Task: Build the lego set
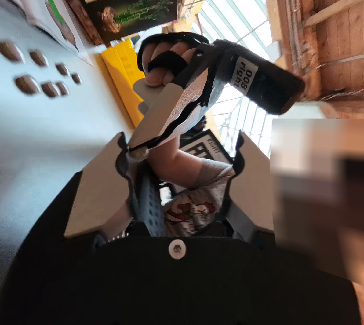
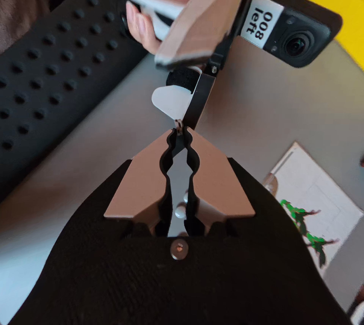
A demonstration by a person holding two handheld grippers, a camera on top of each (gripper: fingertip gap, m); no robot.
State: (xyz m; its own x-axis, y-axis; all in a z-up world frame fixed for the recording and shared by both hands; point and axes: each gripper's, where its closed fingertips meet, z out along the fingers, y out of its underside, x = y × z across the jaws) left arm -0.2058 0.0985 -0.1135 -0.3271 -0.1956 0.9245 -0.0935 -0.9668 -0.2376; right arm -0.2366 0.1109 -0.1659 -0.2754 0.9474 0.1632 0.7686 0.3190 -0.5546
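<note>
Two hand-held grippers | right [image 2: 179, 132] pinches small grey piece [image 2: 179, 124] at tips | left [image 1: 181, 145] spread wide

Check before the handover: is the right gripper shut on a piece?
Shut: the right gripper pinches a small grey piece at its fingertips.

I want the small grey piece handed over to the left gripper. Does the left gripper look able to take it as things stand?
Probably yes. The left gripper is open, and the small grey piece pinched in the right gripper sits right by its left fingertip, nothing between them. It would need to shift sideways to centre it.
</note>
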